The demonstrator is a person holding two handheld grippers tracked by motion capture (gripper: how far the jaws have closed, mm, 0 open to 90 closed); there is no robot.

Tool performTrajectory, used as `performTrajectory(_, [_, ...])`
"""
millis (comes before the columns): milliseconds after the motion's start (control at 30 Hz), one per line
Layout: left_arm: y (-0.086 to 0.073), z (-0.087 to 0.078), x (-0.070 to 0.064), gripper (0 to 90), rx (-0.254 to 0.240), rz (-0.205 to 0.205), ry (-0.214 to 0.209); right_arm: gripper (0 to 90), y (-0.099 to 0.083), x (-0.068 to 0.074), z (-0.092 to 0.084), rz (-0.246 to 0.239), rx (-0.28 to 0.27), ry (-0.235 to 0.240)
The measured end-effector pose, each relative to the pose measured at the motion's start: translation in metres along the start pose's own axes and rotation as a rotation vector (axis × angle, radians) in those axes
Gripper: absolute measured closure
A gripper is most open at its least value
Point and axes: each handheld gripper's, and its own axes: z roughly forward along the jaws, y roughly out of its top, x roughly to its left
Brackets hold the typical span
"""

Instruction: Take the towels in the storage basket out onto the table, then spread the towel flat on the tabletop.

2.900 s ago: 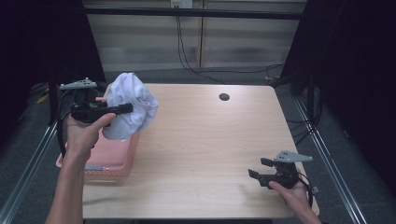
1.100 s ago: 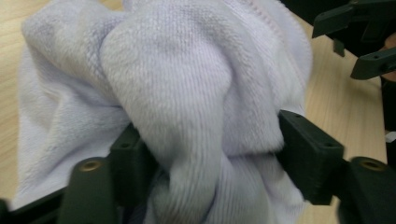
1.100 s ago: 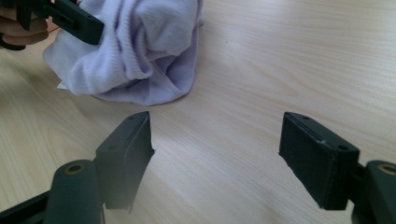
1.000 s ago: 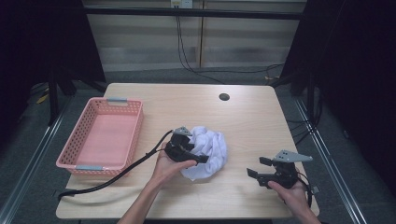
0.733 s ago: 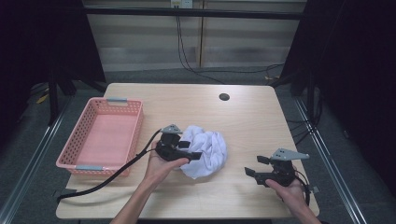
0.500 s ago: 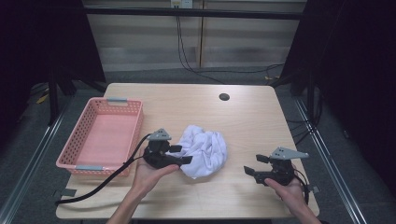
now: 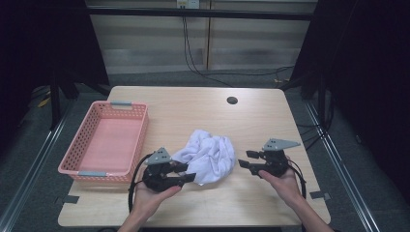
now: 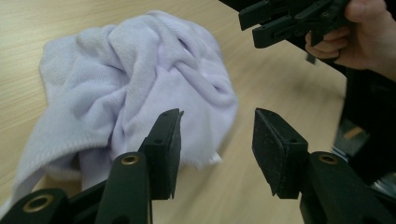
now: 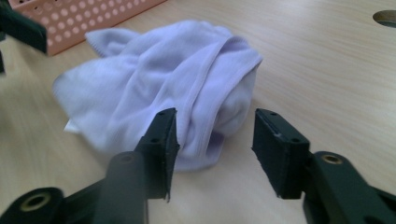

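Observation:
A crumpled white towel (image 7: 209, 154) lies on the wooden table (image 7: 193, 111), loose between my two grippers. My left gripper (image 7: 188, 172) sits just left of it, pointing at its near edge. The left gripper view shows the jaws (image 8: 217, 140) half apart, nothing between them, and the towel (image 8: 140, 79) just ahead. My right gripper (image 7: 244, 159) is close to the towel's right side, apart from it. In its view the towel (image 9: 163, 84) lies ahead of the half-apart jaws (image 9: 215, 140). Both pairs of jaws have just been closing on nothing.
A pink mesh basket (image 7: 140, 140) stands at the table's left, and its corner (image 9: 84, 14) shows beyond the towel. A round cable hole (image 7: 232, 100) sits at the back of the table. Dark frame posts and cables stand around the table.
The left gripper carried the towel from above the basket to the table, let go and drew back to the left. The right gripper moved left toward the towel. Both pairs of jaws narrowed.

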Motion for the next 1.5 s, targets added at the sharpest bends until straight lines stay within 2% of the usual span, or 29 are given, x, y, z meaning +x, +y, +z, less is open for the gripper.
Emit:
performTrajectory(67, [0.004, 0.019, 0.003, 54.6, 0.031, 0.067, 0.03, 54.1, 0.009, -0.005, 0.014, -0.002, 0.016, -0.011])
performTrajectory(100, [0.006, 0.029, 0.008, 55.0, 0.036, 0.065, 0.025, 54.1, 0.011, -0.006, 0.021, -0.005, 0.02, -0.021])
performTrajectory(133, [0.006, 0.033, 0.012, 55.7, 0.035, 0.044, 0.006, 56.0, 0.014, -0.008, 0.031, -0.012, 0.036, -0.024])
performTrajectory(167, [0.007, 0.039, 0.014, 60.7, 0.043, 0.044, 0.015, 57.1, 0.015, -0.008, 0.036, -0.024, 0.048, -0.034])
performTrajectory(200, [0.007, 0.044, 0.015, 70.3, 0.065, 0.069, 0.03, 56.9, 0.016, -0.009, 0.042, -0.043, 0.056, -0.044])
performTrajectory(267, [0.006, 0.052, 0.018, 81.5, 0.144, 0.053, 0.029, 53.8, 0.016, -0.012, 0.052, -0.048, 0.067, -0.037])
performTrajectory(300, [0.002, 0.054, 0.02, 84.5, 0.178, 0.063, 0.035, 52.2, 0.015, -0.012, 0.054, -0.045, 0.067, -0.036])
performTrajectory(333, [-0.001, 0.055, 0.021, 85.4, 0.187, 0.06, 0.019, 50.3, 0.014, -0.013, 0.057, -0.03, 0.062, 0.002])
performTrajectory(400, [-0.003, 0.053, 0.021, 85.2, 0.215, 0.071, -0.011, 47.8, 0.012, -0.011, 0.06, -0.032, 0.063, 0.015])
performTrajectory(467, [-0.003, 0.048, 0.019, 80.1, 0.201, 0.065, -0.029, 47.8, 0.011, -0.008, 0.062, -0.031, 0.052, 0.056])
performTrajectory(500, [-0.002, 0.046, 0.018, 76.5, 0.186, 0.066, -0.027, 48.8, 0.012, -0.005, 0.063, -0.058, 0.052, 0.057])
performTrajectory(567, [0.003, 0.042, 0.017, 70.8, 0.149, 0.068, -0.03, 53.8, 0.013, 0.0, 0.063, -0.073, 0.053, 0.054])
performTrajectory(600, [0.009, 0.039, 0.017, 68.0, 0.105, 0.086, -0.012, 55.0, 0.014, 0.002, 0.064, -0.073, 0.051, 0.065])
performTrajectory(633, [0.014, 0.038, 0.018, 64.1, 0.073, 0.084, -0.001, 58.8, 0.015, 0.003, 0.067, -0.073, 0.057, 0.077])
performTrajectory(667, [0.018, 0.038, 0.021, 61.1, 0.05, 0.068, 0.004, 61.7, 0.015, 0.003, 0.07, -0.068, 0.071, 0.081])
performTrajectory(733, [0.025, 0.041, 0.025, 55.7, 0.027, 0.073, 0.011, 67.0, 0.014, 0.003, 0.072, -0.053, 0.078, 0.073])
performTrajectory(767, [0.026, 0.045, 0.027, 55.3, 0.031, 0.077, 0.03, 68.5, 0.014, 0.003, 0.072, -0.05, 0.076, 0.076])
performTrajectory(867, [0.024, 0.062, 0.033, 49.4, 0.066, 0.062, 0.043, 71.5, 0.015, 0.004, 0.067, -0.047, 0.069, 0.1])
performTrajectory(900, [0.021, 0.07, 0.035, 48.4, 0.074, 0.041, 0.037, 71.6, 0.015, 0.005, 0.066, -0.049, 0.068, 0.102])
performTrajectory(933, [0.02, 0.074, 0.034, 51.3, 0.086, 0.047, 0.038, 71.6, 0.014, 0.006, 0.065, -0.061, 0.07, 0.105])
performTrajectory(967, [0.019, 0.076, 0.032, 62.1, 0.094, 0.072, 0.06, 71.5, 0.014, 0.007, 0.065, -0.076, 0.074, 0.095])
performTrajectory(1033, [0.02, 0.076, 0.031, 73.3, 0.087, 0.061, 0.045, 68.2, 0.014, 0.006, 0.063, -0.073, 0.075, 0.08])
performTrajectory(1100, [0.02, 0.071, 0.032, 76.5, 0.068, 0.042, 0.017, 56.0, 0.013, 0.004, 0.06, -0.066, 0.052, 0.077])
performTrajectory(1133, [0.02, 0.068, 0.032, 77.0, 0.057, 0.037, 0.008, 49.8, 0.014, 0.004, 0.059, -0.075, 0.043, 0.053])
performTrajectory(1167, [0.021, 0.065, 0.032, 77.0, 0.056, 0.038, -0.004, 46.5, 0.015, 0.003, 0.059, -0.07, 0.033, 0.049])
performTrajectory(1233, [0.022, 0.061, 0.03, 77.0, 0.054, 0.051, -0.056, 43.5, 0.017, 0.003, 0.059, -0.073, 0.028, 0.056])
performTrajectory(1333, [0.024, 0.058, 0.026, 77.0, 0.067, 0.083, -0.079, 46.7, 0.017, 0.005, 0.061, -0.068, 0.017, 0.089])
performTrajectory(1433, [0.024, 0.056, 0.026, 76.1, 0.066, 0.092, -0.098, 65.3, 0.019, 0.011, 0.059, -0.105, 0.005, 0.111])
performTrajectory(1500, [0.026, 0.052, 0.026, 75.4, 0.039, 0.087, -0.096, 72.0, 0.022, 0.017, 0.056, -0.13, -0.007, 0.081])
